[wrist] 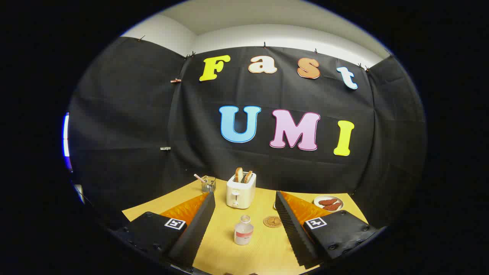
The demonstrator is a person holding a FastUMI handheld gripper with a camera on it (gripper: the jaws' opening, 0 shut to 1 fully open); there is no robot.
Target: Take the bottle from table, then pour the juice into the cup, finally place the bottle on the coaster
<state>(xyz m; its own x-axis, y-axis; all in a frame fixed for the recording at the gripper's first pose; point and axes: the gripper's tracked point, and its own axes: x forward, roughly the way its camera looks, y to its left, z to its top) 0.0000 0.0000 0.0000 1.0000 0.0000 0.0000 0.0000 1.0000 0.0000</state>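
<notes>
A small clear bottle (243, 230) with a pale cap stands upright on the yellow wooden table (263, 250), between my two fingers and a little ahead of their bases. My gripper (244, 195) is open, its fingers wide apart and touching nothing. A round brown coaster (272, 221) lies just right of the bottle, close to the right finger (290, 225). A sliver of a white thing, which may be the cup (274, 206), peeks out from behind the right fingertip, mostly hidden.
A white toaster (240, 190) with two slices of toast stands beyond the bottle near the wall. Left of it is a small glass (208, 184) with a stick in it. A plate (328, 203) with reddish-brown food sits at the back right.
</notes>
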